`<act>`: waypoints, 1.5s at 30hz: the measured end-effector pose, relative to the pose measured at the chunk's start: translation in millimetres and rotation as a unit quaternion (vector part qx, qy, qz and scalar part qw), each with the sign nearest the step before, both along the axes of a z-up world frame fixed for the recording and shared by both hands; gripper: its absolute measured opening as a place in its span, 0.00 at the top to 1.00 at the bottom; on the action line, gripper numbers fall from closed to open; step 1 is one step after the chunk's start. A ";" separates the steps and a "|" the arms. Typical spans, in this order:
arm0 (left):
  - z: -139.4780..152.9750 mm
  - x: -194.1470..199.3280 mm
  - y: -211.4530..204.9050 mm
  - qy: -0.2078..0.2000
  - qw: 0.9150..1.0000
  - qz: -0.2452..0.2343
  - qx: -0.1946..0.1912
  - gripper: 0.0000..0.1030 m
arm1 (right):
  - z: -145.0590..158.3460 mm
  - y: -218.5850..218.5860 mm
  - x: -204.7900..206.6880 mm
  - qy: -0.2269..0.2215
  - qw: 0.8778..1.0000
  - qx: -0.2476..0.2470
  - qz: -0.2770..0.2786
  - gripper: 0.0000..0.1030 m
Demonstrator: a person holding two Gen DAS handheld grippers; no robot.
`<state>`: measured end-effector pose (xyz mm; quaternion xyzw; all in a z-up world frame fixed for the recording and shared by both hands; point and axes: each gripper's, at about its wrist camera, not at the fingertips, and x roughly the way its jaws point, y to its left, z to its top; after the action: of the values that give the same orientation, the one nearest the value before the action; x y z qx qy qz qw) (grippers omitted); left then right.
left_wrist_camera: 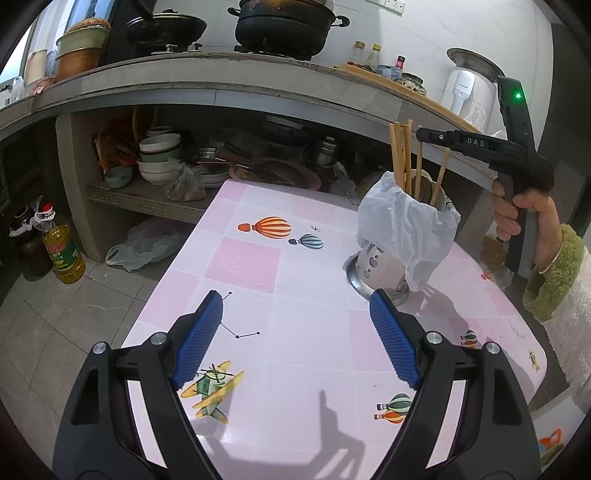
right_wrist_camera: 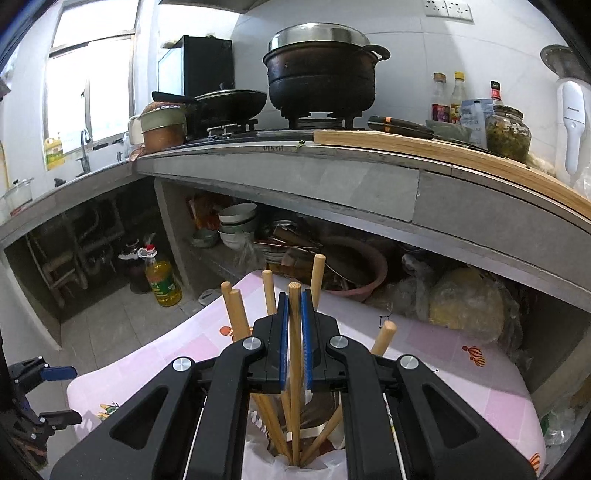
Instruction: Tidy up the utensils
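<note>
A metal utensil holder point(left_wrist_camera: 382, 267) draped in a white plastic bag point(left_wrist_camera: 402, 229) stands on the pink table point(left_wrist_camera: 295, 258) at the right, with several wooden chopsticks point(left_wrist_camera: 400, 155) upright in it. My right gripper point(left_wrist_camera: 421, 134), held by a hand point(left_wrist_camera: 517, 214), hovers over the holder's mouth. In the right wrist view that gripper point(right_wrist_camera: 294, 297) is shut on one chopstick point(right_wrist_camera: 294, 332), whose lower end reaches down into the bag-lined holder point(right_wrist_camera: 328, 461) among the others. My left gripper point(left_wrist_camera: 295, 295) is open above the bare tabletop, left of the holder's base, with nothing between its blue pads point(left_wrist_camera: 199, 332).
A grey counter point(left_wrist_camera: 221, 85) with a stove and black pots point(left_wrist_camera: 284, 26) runs behind the table. Bowls point(left_wrist_camera: 159, 158) and pans crowd the shelf under it. An oil bottle point(left_wrist_camera: 62, 247) and a plastic bag point(left_wrist_camera: 144, 243) sit on the tiled floor at left.
</note>
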<state>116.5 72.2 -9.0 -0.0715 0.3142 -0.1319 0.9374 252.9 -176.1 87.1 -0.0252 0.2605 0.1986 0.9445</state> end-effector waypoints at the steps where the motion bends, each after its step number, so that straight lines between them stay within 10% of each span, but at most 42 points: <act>1: 0.3 -0.2 -0.3 0.000 1.000 0.000 -0.001 0.22 | 0.0 0.1 0.1 0.001 1.000 -0.001 0.001 0.93; 17: 11.8 -8.0 -13.9 -0.006 1.000 -0.013 -0.004 0.20 | 18.6 -30.2 -22.0 0.018 0.998 0.054 -0.023 0.91; 27: 18.5 -14.2 -32.1 -0.013 0.999 -0.034 -0.007 0.18 | 13.8 -74.3 -122.2 0.004 0.992 0.097 -0.084 0.50; 45: 37.8 -33.6 -77.8 -0.038 0.998 -0.008 0.050 0.08 | -61.5 -66.9 -231.7 0.072 0.979 0.063 -0.183 0.17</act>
<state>82.9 -5.6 28.7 -0.0174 0.2847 -0.1260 0.9501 21.2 -243.0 25.6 0.0965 0.3148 0.0398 0.9434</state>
